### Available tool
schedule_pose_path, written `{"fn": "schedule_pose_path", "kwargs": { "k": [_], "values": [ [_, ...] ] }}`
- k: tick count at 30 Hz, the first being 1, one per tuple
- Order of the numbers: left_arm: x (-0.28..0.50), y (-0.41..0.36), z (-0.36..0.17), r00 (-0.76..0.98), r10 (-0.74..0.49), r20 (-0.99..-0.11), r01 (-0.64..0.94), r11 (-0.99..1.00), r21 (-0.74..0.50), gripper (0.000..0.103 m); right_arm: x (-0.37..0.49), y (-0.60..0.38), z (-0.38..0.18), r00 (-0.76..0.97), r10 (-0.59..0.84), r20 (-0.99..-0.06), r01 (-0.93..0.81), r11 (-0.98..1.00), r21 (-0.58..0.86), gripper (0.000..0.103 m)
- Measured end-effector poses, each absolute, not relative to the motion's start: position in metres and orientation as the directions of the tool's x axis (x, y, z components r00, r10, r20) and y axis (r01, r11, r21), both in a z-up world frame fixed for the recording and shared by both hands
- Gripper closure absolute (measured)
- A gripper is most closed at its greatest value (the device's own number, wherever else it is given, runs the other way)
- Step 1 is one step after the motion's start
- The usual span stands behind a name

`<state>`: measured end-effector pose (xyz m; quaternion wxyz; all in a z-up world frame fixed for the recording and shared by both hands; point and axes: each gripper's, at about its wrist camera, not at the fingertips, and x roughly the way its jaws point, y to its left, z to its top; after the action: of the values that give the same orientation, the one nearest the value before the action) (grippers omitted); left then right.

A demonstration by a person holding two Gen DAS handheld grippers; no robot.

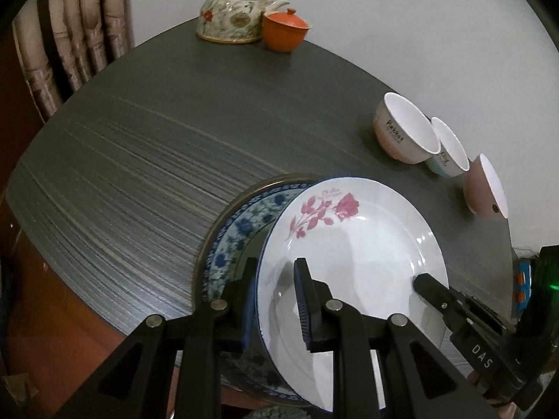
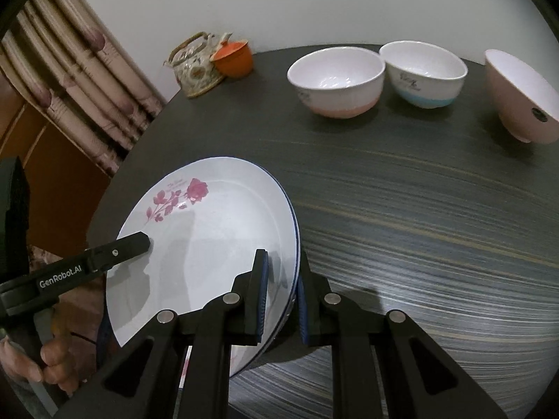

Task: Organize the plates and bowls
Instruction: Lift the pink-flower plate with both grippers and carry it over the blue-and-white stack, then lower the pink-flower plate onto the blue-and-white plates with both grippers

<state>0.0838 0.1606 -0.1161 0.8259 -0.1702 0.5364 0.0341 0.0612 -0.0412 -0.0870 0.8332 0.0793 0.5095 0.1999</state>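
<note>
A white plate (image 1: 353,244) with a pink rose print is held tilted over the near edge of the dark table (image 1: 146,160). My left gripper (image 1: 276,269) is shut on its left rim. My right gripper (image 2: 283,258) is shut on the rim of the same plate (image 2: 209,230) on the opposite side. Each view shows one finger (image 1: 429,284) (image 2: 132,244) of the other gripper on the plate. A blue floral plate (image 1: 237,230) with a gold rim lies directly beneath it. Three bowls (image 2: 335,76) (image 2: 424,73) (image 2: 524,97) stand in a row at the far side.
A patterned teapot (image 1: 230,10) and an orange lidded cup (image 1: 284,29) stand at the table's far edge by the white wall. A curtain (image 2: 80,80) hangs to the left. A hand (image 2: 45,359) grips the left tool's handle. The table (image 2: 419,227) is bare between plates and bowls.
</note>
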Motion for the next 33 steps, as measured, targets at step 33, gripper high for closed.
{"fn": "schedule_pose_path", "kwargs": {
  "k": [33],
  "values": [
    [0.080, 0.185, -0.135, 0.378, -0.115, -0.919, -0.279, 0.932, -0.232, 0.082, 0.061, -0.007, -0.105, 0.360, 0.370, -0.856, -0.251, 0.923, 0.293, 0.085]
  ]
}}
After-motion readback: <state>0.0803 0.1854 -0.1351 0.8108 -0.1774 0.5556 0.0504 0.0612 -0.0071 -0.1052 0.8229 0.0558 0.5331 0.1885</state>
